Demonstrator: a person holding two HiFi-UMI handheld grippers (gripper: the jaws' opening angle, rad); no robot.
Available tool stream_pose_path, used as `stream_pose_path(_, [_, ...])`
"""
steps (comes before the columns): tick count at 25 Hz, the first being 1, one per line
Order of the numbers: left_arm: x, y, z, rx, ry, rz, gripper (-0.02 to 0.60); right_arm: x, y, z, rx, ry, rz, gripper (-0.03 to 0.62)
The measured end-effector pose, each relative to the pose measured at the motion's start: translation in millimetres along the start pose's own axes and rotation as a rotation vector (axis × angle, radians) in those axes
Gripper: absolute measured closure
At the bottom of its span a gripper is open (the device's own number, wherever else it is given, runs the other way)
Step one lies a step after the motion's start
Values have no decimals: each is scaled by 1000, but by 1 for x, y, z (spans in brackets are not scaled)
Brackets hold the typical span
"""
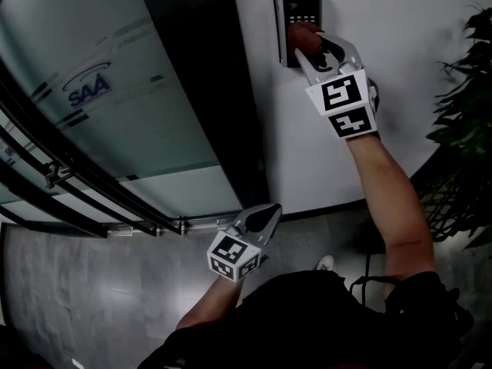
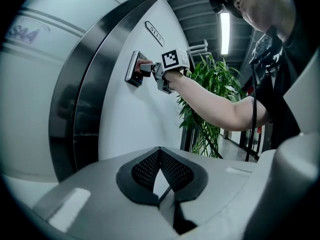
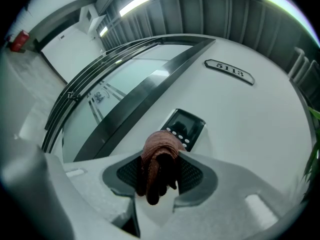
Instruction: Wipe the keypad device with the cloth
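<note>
The keypad device point(image 1: 297, 6) is a dark panel with a screen and small buttons, fixed on the white wall. My right gripper point(image 1: 311, 46) is shut on a reddish-brown cloth point(image 1: 302, 37) and holds it against the keypad's lower half. In the right gripper view the bunched cloth point(image 3: 159, 149) fills the jaws of the right gripper point(image 3: 160, 161), and the keypad point(image 3: 187, 125) shows just past it. My left gripper point(image 1: 269, 212) hangs low near the floor, away from the wall, shut with nothing in it. The left gripper point(image 2: 160, 151) looks toward the keypad point(image 2: 134, 70).
A frosted glass door point(image 1: 92, 91) with a dark frame point(image 1: 200, 75) stands left of the keypad. A leafy plant point(image 1: 465, 129) stands at the right. A number plate point(image 3: 229, 71) hangs on the wall above the keypad. Grey floor point(image 1: 92, 283) lies below.
</note>
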State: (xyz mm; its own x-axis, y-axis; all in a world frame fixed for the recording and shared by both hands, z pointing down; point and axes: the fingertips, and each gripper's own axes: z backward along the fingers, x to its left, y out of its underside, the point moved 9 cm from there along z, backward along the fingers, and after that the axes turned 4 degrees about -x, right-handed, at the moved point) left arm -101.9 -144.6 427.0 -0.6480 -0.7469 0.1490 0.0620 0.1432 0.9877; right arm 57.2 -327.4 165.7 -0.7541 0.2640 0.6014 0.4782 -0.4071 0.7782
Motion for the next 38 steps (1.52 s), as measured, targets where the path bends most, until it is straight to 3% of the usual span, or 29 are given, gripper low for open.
stream_pose_path(38, [-7,2,3,3,4,-1,566,46,60,17,108,-74,-41,447])
